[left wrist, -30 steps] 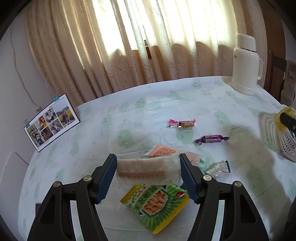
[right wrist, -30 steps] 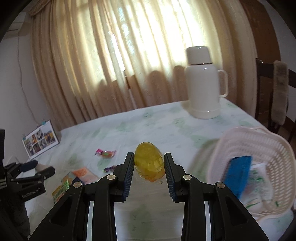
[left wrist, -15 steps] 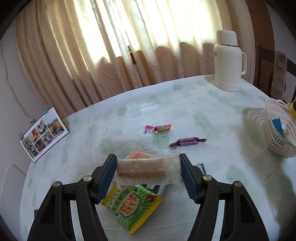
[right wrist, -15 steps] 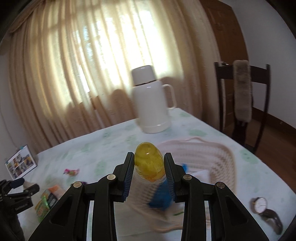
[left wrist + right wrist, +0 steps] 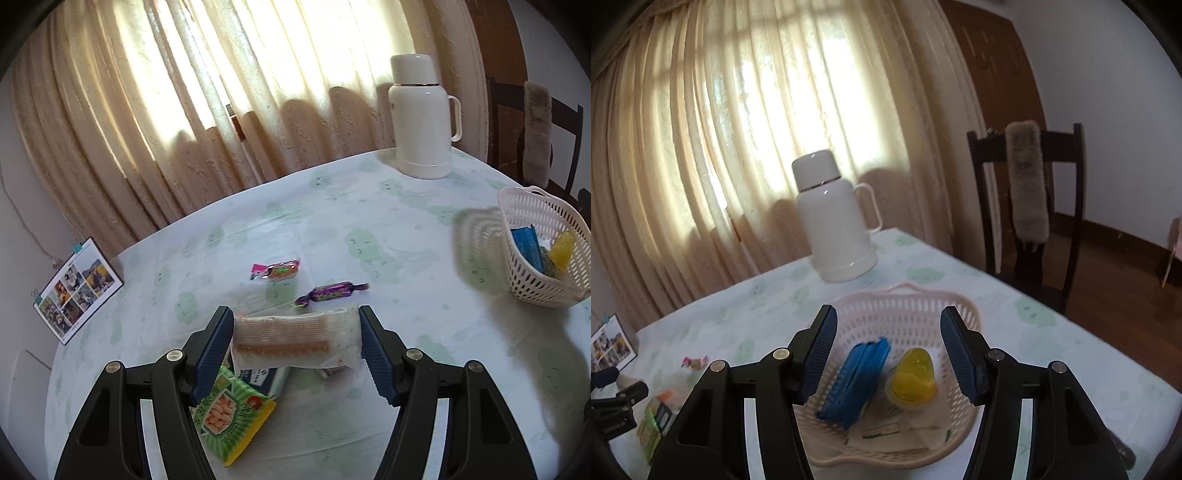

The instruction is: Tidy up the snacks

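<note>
My left gripper (image 5: 296, 347) is shut on a clear-wrapped wafer pack (image 5: 295, 341) and holds it above the table. Below it lie a green snack bag (image 5: 231, 415), a pink candy (image 5: 275, 270) and a purple candy (image 5: 330, 293). My right gripper (image 5: 889, 350) is open and empty over the pink lattice basket (image 5: 908, 306). In the basket lie a yellow jelly cup (image 5: 914, 376), a blue packet (image 5: 855, 380) and a pale wrapper. The basket (image 5: 532, 258) also shows at the right in the left wrist view.
A white thermos (image 5: 423, 118) stands at the back of the round table (image 5: 369, 221). A photo frame (image 5: 75, 290) leans at the left edge. A dark wooden chair (image 5: 1030, 206) stands behind the table's right side. Curtains hang behind.
My right gripper moved over the basket, opened and let go of the yellow jelly cup, which now lies in the basket. My left gripper kept hold of the wafer pack and turned toward the basket.
</note>
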### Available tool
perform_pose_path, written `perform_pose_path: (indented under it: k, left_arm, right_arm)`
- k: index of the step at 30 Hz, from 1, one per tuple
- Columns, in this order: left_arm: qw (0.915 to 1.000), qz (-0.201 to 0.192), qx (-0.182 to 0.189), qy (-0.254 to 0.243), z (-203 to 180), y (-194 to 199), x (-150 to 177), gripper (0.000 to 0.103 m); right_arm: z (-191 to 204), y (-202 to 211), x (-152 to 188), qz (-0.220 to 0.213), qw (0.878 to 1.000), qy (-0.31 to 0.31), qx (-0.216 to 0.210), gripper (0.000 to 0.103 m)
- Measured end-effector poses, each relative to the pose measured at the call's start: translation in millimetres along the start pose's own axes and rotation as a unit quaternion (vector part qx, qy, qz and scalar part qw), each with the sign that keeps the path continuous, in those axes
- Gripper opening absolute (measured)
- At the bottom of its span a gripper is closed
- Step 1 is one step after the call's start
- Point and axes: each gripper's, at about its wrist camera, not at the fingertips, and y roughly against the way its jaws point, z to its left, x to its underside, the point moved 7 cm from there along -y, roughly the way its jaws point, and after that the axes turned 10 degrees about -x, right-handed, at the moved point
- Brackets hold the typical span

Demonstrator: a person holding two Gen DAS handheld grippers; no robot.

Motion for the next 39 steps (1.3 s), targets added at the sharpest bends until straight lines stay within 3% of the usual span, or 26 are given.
perform_pose_path:
  k: [8, 17, 23, 27, 31, 39]
  left_arm:
    - [0.9995, -0.015, 0.011, -0.026, -28, 11, -12, 0.060]
    - [0.9972, -0.028, 0.041, -0.056, -67, 19, -24, 0.060]
    - [0.9952, 0.023, 0.094, -0.018, -46, -3, -23, 0.073]
    - [0.9928, 0.065, 0.099, 0.013, -22, -31, -18, 0.074]
    - [0.9845, 0.111, 0.128, 0.047, -10, -49, -5, 0.074]
    - [0.9774, 0.119, 0.174, -0.015, -43, -40, 35, 0.074]
  right_arm:
    - [-19, 11, -7, -0.045, 0.998, -0.012, 0.043, 0.059]
    - [-26, 11, -8, -0.057, 0.997, -0.020, 0.042, 0.060]
    - [-24, 8, -4, -0.057, 0.998, -0.019, 0.036, 0.062]
    - [-24, 6, -2, -0.053, 0.998, -0.023, 0.031, 0.063]
    - [-24, 6, -1, -0.054, 0.998, -0.021, 0.030, 0.063]
    - [-27, 2, 1, -0.045, 0.998, -0.028, 0.028, 0.064]
